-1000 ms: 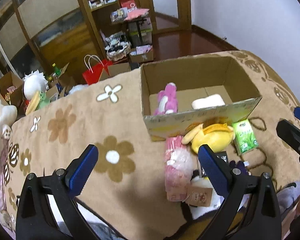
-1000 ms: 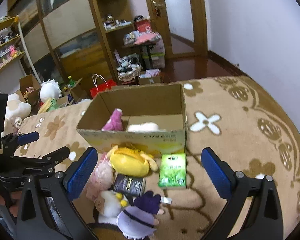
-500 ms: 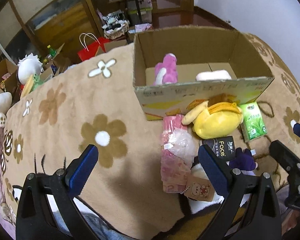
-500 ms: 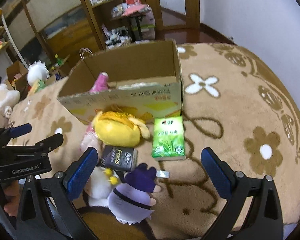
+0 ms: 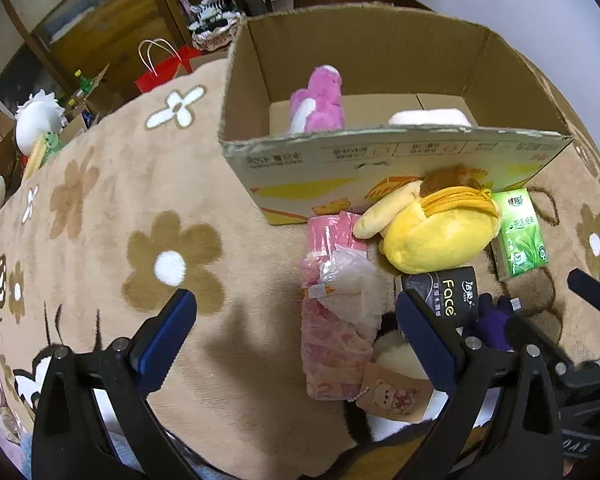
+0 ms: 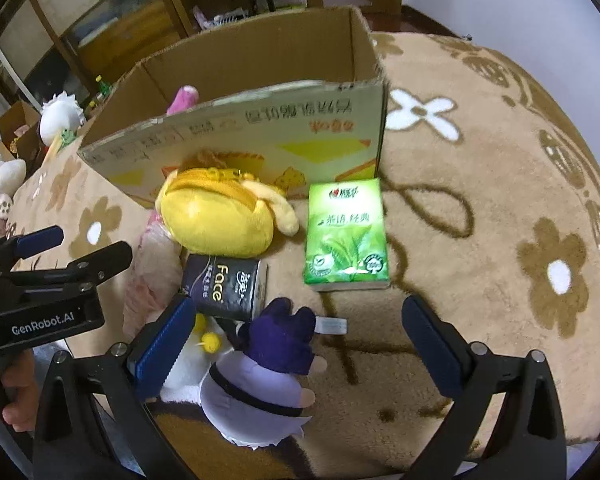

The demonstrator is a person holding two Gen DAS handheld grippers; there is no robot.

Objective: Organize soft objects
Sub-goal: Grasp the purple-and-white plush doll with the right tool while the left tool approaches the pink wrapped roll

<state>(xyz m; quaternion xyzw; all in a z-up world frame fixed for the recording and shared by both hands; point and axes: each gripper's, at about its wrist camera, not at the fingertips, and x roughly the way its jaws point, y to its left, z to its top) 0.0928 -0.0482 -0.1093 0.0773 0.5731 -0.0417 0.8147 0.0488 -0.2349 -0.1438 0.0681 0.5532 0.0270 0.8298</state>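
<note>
**Crowded pile risks a double grab**

Both grippers hang over the pile with jaws wide and empty. The right gripper (image 6: 296,344) is above the purple doll (image 6: 268,372), which lies on the blanket (image 6: 500,184) touching the black pack (image 6: 226,282) and a white plush (image 6: 188,364) under the left finger. The left gripper (image 5: 296,336) frames the pink bag (image 5: 336,312).

The box (image 5: 380,160) already holds a pink toy (image 5: 318,100) and a white item (image 5: 430,117); the yellow plush (image 5: 432,236) and green pack (image 6: 346,236) lie against its front wall.

Likely trouble:
- Closing on the doll could pinch the white plush or drag the black pack along, since they touch.
- The bag's slick film may slip out.
- The grippers are near each other and could collide.
- The box's near wall could catch a carried toy.
</note>
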